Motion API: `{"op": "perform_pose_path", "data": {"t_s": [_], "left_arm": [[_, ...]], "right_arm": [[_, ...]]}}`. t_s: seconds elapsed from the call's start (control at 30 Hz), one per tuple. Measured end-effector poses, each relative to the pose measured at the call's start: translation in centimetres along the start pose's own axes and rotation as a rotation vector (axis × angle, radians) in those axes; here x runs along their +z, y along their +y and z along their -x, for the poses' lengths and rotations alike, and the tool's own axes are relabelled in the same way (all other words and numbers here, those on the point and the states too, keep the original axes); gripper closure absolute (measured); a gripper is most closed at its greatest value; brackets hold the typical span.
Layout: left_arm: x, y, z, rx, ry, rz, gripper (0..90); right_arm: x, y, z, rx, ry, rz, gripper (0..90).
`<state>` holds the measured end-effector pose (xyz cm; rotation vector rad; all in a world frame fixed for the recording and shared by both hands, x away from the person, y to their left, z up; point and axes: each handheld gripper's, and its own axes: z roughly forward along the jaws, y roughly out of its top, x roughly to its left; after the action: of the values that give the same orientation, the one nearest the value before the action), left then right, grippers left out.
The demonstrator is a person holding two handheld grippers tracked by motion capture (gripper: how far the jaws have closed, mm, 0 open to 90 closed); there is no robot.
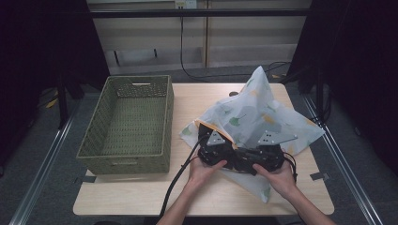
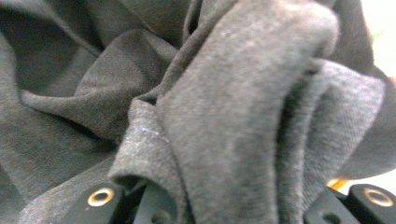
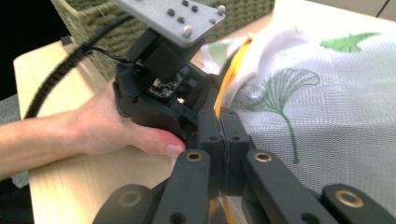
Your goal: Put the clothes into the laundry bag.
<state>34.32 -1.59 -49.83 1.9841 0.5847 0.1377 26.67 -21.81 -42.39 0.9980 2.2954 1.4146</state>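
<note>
1. Mesh bag (image 1: 256, 110): white see-through net printed with green and grey ginkgo leaves, orange trim along its edge; lies on the right half of the table (image 1: 141, 192), heaped up to a peak at the far side.
2. Nearest the person: left hand (image 1: 202, 169) and right hand (image 1: 278, 176) come in from the bottom edge, each around a black claw body at the bag's near edge. The two bodies sit close together, almost touching.
3. Left claw (image 1: 206, 136): reaches into the bag's opening at its near-left edge. Its own view shows a grey knit cloth (image 2: 233, 116), bunched in thick folds, pressed up between the two jaw tips. Jaws stand apart; whether they actually pinch the cloth I cannot tell.
4. Right claw (image 3: 223, 140): jaws pressed together on the orange trim (image 3: 229, 74) of the bag, right beside the left claw's body. The net (image 3: 327, 107) spreads away to the right of the jaws in that view.
5. A black cable (image 1: 176, 185) trails from the left claw toward the table's near edge.
6. Farther left: green woven basket (image 1: 129, 124), rectangular, standing on the table well apart from the bag.
7. Beyond the table: a pale wall panel (image 1: 197, 42) with a dark cable hanging down it.
</note>
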Motion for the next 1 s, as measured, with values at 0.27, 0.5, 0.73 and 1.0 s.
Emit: {"op": "perform_pose_path", "data": {"t_s": [0.27, 0.5, 0.73, 1.0], "left_arm": [[-2.2, 3.5, 0.3, -0.08, 0.029, 0.236, 79.4], [-6.0, 7.9, 0.4, -0.06, 0.104, 0.38, 79.7], [-11.1, 10.0, 0.7, 0.005, 0.21, 0.421, 79.7], [-5.8, 6.5, 0.8, 0.074, 0.208, 0.218, 78.2]], "right_arm": [[-0.8, 3.3, -1.3, -0.042, 0.03, 0.098, 89.8], [-3.2, 7.3, -2.4, -0.08, 0.072, 0.247, 89.9], [-4.0, 9.1, -2.8, -0.097, 0.088, 0.303, 89.8], [-1.7, 5.6, -2.6, -0.05, 0.1, 0.191, 89.8]]}}
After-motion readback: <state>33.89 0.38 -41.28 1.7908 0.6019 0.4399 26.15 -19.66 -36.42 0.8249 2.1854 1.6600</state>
